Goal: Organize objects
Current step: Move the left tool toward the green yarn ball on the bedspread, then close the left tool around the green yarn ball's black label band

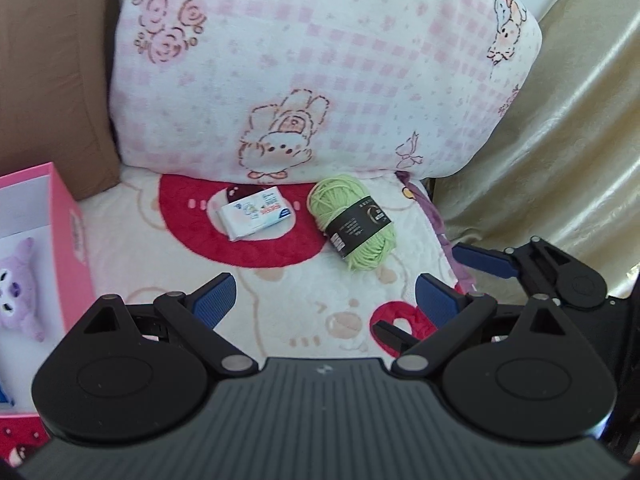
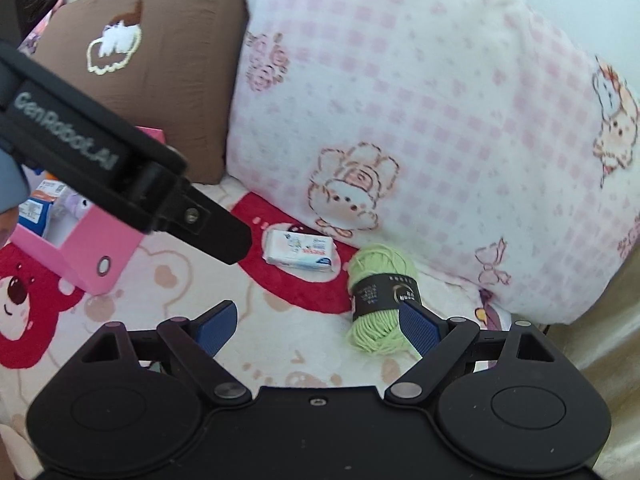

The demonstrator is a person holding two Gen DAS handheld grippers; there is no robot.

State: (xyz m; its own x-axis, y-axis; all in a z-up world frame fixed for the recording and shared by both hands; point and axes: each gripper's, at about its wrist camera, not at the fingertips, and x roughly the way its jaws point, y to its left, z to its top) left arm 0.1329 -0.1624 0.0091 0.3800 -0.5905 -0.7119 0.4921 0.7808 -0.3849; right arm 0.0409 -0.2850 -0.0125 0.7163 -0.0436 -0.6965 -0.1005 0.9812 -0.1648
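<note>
Two loose items: yarn skein (image 2: 378,296), tissue pack (image 2: 301,253), mid-frame.
Yarn: soft, light; grasp at black band.
Left gripper (image 1: 324,300), right gripper (image 2: 316,326): fingers spread, empty.

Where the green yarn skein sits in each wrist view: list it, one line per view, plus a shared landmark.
Left wrist: green yarn skein right of centre, on the blanket.
Right wrist: lower centre-right, just beyond the right fingertip.
Shared landmark: white tissue pack to its left in both views.
</note>
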